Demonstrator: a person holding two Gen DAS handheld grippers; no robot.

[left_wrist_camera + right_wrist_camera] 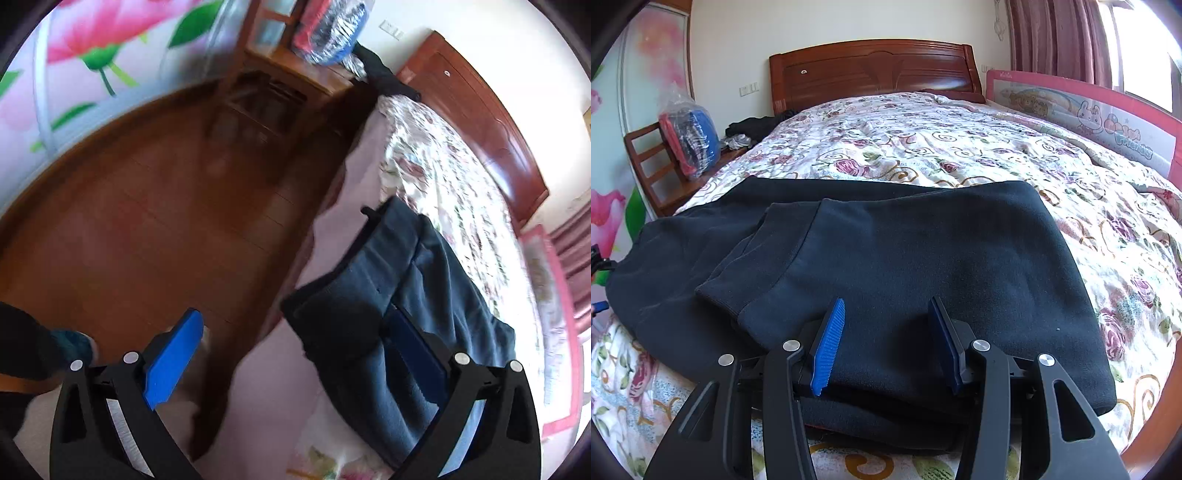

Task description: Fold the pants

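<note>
Left wrist view first: my left gripper has its jaws spread wide, grasping nothing, one blue pad hanging over the wooden floor at the bedside and the other low against the dark pants. The pants lie folded near the edge of the bed, on its floral quilt, and this view is blurred. Right wrist view: the pants sit in a broad folded stack on the floral quilt, the cuffs lying on top toward the left. My right gripper hovers just over the near edge of the stack, jaws released and apart, nothing between them. Behind stands the wooden headboard, with a pink bed rail along the right side.
</note>
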